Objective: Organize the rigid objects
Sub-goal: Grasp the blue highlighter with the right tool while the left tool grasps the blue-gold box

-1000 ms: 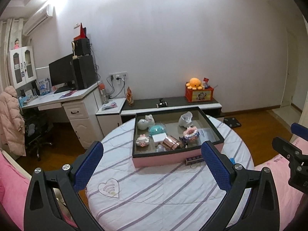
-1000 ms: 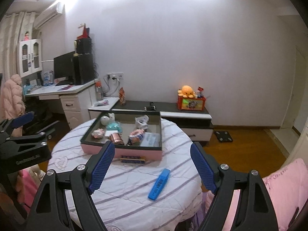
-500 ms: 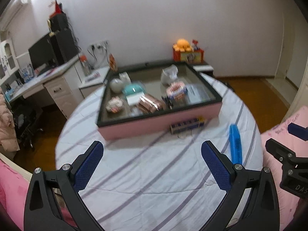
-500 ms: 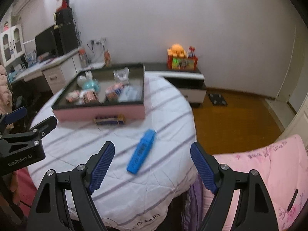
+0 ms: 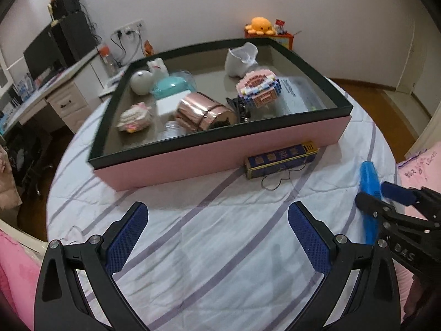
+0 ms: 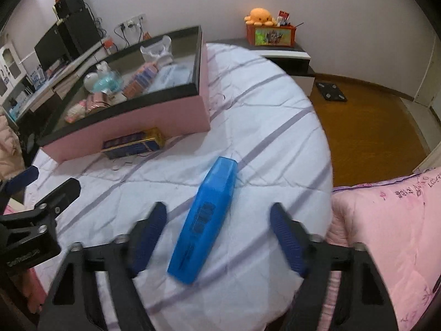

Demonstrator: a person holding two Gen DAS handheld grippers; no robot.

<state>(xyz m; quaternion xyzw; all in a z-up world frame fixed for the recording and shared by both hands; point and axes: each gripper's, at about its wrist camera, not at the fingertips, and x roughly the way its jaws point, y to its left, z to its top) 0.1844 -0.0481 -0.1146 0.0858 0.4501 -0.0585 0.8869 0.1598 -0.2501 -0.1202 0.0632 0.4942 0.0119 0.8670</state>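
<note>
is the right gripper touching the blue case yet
Apart: in the right wrist view the closing right gripper straddles the blue case, with tablecloth showing either side.

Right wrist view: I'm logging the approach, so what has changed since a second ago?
Both claws dropped toward the table. The right claw now straddles the blue case, its jaws closing but not yet touching. The left claw stays open and empty. The pink tray and case haven't moved.

The right gripper [image 6: 217,229] points steeply down over the long blue plastic case [image 6: 205,224], its jaws closing around it, pads seemingly not yet touching. The left gripper [image 5: 217,237], jaws wide and empty, hangs left of that case.
</note>
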